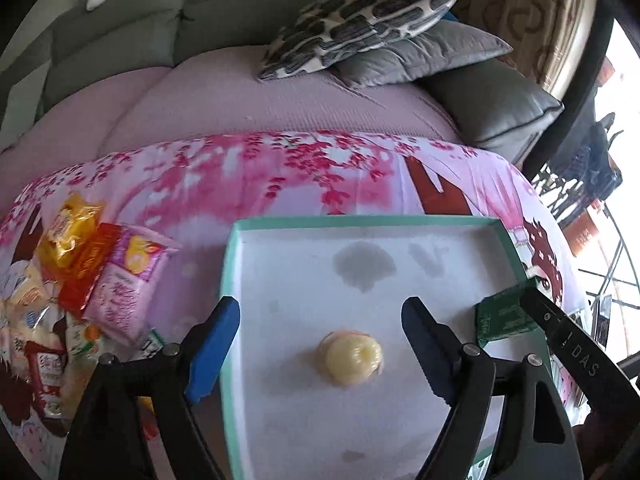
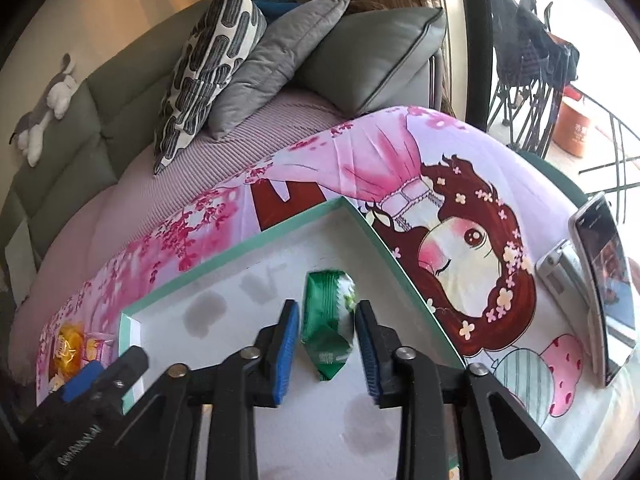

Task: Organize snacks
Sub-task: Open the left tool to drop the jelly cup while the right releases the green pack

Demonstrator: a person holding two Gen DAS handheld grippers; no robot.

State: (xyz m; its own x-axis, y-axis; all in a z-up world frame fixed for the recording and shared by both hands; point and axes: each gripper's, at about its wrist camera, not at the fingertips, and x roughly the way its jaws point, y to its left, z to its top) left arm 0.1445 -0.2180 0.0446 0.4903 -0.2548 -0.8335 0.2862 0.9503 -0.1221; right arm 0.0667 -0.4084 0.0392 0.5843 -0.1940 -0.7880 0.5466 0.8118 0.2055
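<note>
I've both snacks down in the tray (image 1: 496, 240), jelly cup (image 1: 351, 356) between my spread left gripper (image 1: 320, 344), green packet (image 2: 328, 320) between my loosened right gripper (image 2: 327, 344) (neither pinched), so next I fetch from the pile (image 1: 92, 276).

green snack pkt (image 2: 326, 328) in teal-rimmed tray (image 2: 240, 252), betw right gripper (image 2: 328, 354) fingers, not pinched
</note>
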